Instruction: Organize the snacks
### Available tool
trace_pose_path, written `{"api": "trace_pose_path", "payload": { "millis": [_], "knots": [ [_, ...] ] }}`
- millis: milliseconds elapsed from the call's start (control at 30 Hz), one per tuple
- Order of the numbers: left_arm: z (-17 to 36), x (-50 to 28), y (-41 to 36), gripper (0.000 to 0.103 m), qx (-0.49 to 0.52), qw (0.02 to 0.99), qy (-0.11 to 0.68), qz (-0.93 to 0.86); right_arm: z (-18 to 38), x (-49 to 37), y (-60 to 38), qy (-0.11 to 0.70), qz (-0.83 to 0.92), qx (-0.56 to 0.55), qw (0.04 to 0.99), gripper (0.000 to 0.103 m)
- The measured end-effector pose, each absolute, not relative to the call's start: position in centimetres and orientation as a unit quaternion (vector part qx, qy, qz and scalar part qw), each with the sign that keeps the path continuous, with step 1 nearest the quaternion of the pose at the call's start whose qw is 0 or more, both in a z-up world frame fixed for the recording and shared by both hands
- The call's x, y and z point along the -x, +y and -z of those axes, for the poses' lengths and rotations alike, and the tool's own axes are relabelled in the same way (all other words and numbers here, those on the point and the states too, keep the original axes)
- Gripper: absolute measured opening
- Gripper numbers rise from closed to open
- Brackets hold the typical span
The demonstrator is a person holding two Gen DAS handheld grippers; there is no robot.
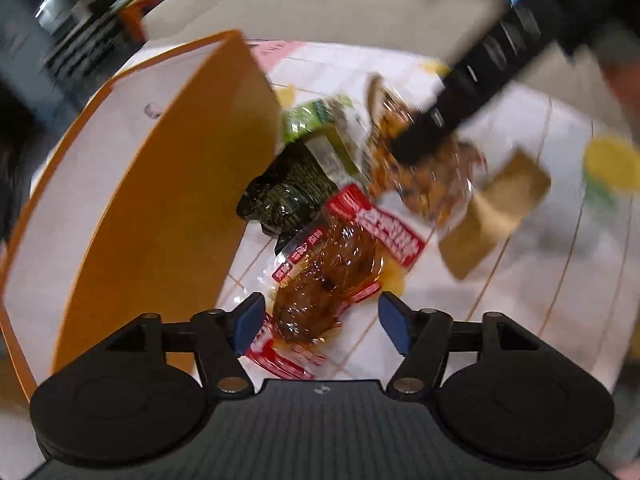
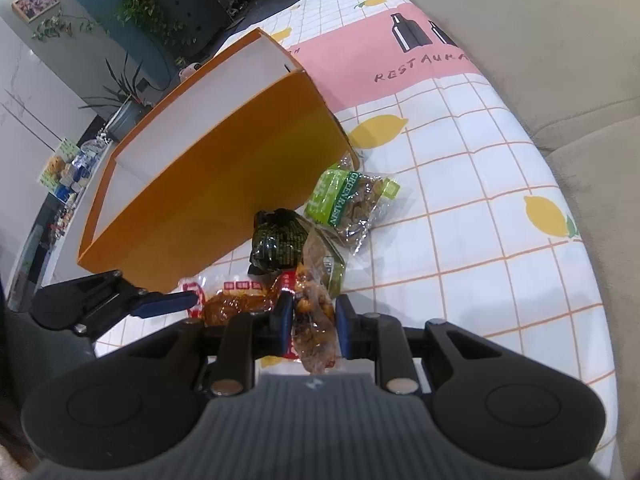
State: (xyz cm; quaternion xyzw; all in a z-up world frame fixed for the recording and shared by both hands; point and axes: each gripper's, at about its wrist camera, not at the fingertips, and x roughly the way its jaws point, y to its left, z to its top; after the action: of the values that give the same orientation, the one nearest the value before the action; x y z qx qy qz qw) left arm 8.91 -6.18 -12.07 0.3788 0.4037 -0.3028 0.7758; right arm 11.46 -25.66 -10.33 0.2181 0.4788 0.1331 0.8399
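Observation:
My left gripper (image 1: 322,326) is open and points down at a red-and-clear packet of brown snack (image 1: 328,280) on the tablecloth. The packet lies between the blue pads, which stand apart from it. My right gripper (image 2: 315,324) is shut on a clear packet of brown snacks (image 2: 314,320), seen blurred in the left wrist view (image 1: 432,168). A dark green packet (image 2: 278,240) and a green raisin packet (image 2: 348,200) lie beside the open orange box (image 2: 224,168), which is white inside. The red packet (image 2: 240,300) lies to the left of the right gripper.
The table wears a white grid cloth with lemons and a pink band (image 2: 460,184). A beige sofa (image 2: 540,40) runs along its far right edge. The orange box wall (image 1: 160,200) stands close on the left of my left gripper. Plants and shelves sit beyond the table.

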Motion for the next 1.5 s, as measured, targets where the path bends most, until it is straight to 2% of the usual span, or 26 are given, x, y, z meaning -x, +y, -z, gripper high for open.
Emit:
{"api": "trace_pose_path", "payload": {
  "millis": [200,433,667,767,867,1100,1133,1167,1200,1300,1333,1500],
  "knots": [
    [13.2,-9.2,-6.8,0.09,-0.457,0.725,0.382,0.346,10.5,-11.8,-25.8,0.475,-0.141,-0.225,0.839,0.019],
    [13.0,-13.2,-6.5,0.089,-0.363,0.717,0.465,0.372,10.5,-11.8,-25.7,0.468,-0.151,-0.216,0.844,0.019],
    [12.8,-13.0,-6.5,0.059,-0.313,0.73,0.49,0.359,10.8,-12.0,-26.0,0.467,-0.155,-0.22,0.842,0.019],
    [12.2,-11.8,-6.8,0.049,-0.303,0.748,0.486,0.336,10.8,-11.9,-26.1,0.467,-0.155,-0.223,0.841,0.019],
    [11.4,-11.1,-6.0,0.04,-0.251,0.773,0.489,0.318,10.8,-11.8,-26.2,0.468,-0.152,-0.221,0.842,0.019],
    [9.7,-10.2,-3.7,0.034,-0.122,0.823,0.494,0.251,10.5,-11.5,-26.1,0.47,-0.15,-0.219,0.842,0.019],
    [9.4,-10.0,-3.3,0.026,-0.098,0.828,0.493,0.248,10.5,-11.4,-26.1,0.47,-0.15,-0.218,0.842,0.019],
    [9.0,-9.7,-2.8,0.026,-0.08,0.832,0.492,0.245,10.4,-11.4,-26.0,0.471,-0.15,-0.217,0.842,0.019],
    [8.7,-9.5,-2.5,0.018,-0.063,0.835,0.491,0.24,10.4,-11.3,-26.0,0.471,-0.151,-0.217,0.842,0.019],
    [8.1,-9.2,-1.6,0.01,-0.026,0.841,0.494,0.219,10.3,-11.1,-25.8,0.471,-0.154,-0.218,0.84,0.019],
    [7.9,-9.0,-1.3,0.0,-0.017,0.843,0.493,0.213,10.2,-11.0,-25.7,0.471,-0.156,-0.218,0.84,0.019],
    [8.3,-9.3,-0.7,0.001,0.017,0.841,0.502,0.2,9.8,-10.7,-25.1,0.471,-0.163,-0.218,0.839,0.019]
  ]
}}
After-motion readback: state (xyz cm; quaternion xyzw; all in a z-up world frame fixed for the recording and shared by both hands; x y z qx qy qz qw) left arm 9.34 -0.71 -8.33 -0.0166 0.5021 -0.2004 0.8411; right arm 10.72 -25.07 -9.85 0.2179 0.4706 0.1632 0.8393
